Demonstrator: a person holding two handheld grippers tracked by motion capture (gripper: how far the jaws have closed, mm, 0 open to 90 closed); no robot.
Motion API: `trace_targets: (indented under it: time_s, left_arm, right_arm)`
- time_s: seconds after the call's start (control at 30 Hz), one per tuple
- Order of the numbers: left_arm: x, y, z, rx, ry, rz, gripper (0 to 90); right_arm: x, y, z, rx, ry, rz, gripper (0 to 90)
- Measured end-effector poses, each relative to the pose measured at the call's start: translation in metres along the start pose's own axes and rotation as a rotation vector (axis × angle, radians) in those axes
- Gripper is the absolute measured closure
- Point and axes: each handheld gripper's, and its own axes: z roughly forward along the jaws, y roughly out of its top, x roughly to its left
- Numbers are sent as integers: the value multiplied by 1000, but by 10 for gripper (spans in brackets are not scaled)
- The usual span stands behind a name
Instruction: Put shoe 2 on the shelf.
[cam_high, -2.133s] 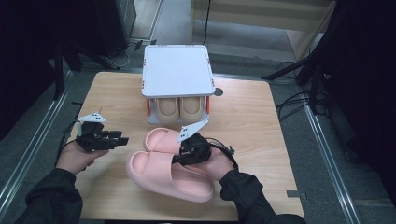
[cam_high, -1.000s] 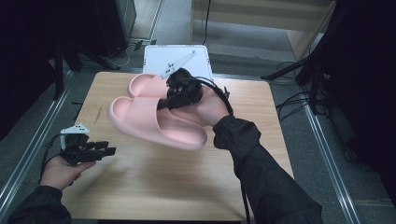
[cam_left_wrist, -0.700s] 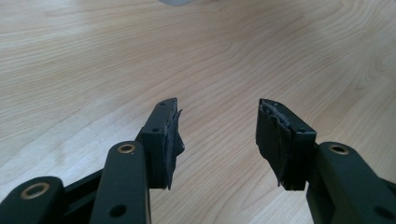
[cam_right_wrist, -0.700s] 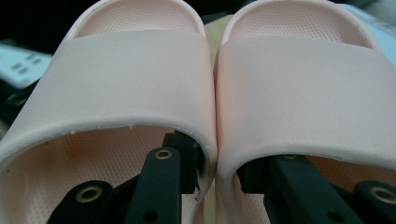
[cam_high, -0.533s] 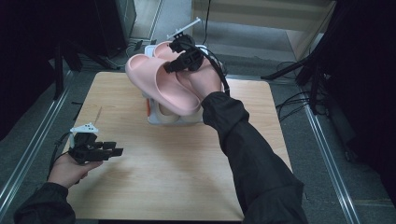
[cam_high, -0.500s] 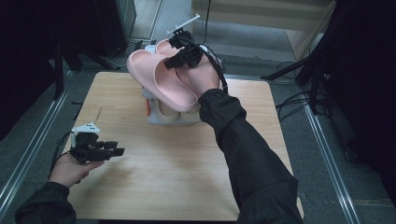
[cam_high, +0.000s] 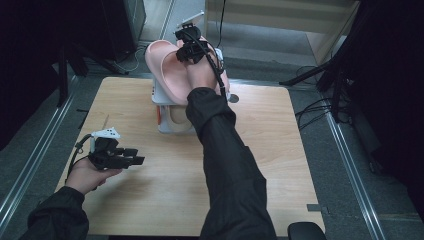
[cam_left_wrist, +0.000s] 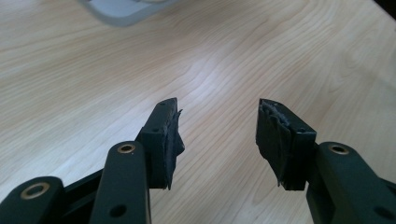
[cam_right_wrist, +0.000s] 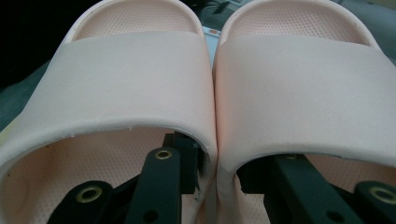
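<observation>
The pink slippers (cam_right_wrist: 205, 93) are pinched together at their inner straps by the right gripper (cam_high: 192, 50). They are judged light, soft and springy. The left gripper (cam_left_wrist: 219, 135) is held open and empty.

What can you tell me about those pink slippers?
The slippers are a pair of pale pink slides, soft and foamy-looking, each with one wide strap over the top and a dotted footbed. They sit side by side, inner edges pressed together. The right gripper pinches those two inner strap edges, one jaw tucked inside each slipper. In the high view it holds them over the white rack at the table's far edge, where another, beige pair shows underneath.
</observation>
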Motion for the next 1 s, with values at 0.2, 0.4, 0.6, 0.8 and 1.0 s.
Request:
trace_targets:
  time_s: [0.2,0.4,0.6,0.8,1.0]
  left_arm:
    - [-3,8,8,-1,-22,13,486]
    - [-3,13,13,17,-25,24,484]
    - [-3,15,15,18,-30,31,484]
    - [-3,14,14,19,-24,28,485]
    - [-4,14,16,34,-24,33,485]
  right_arm:
    - [2,-2,19,11,-103,117,734]
    - [6,-2,31,15,-175,161,733]
    - [3,2,40,34,-202,196,730]
    - [-5,4,43,23,-210,233,727]
    - [-5,4,47,18,-217,243,718]
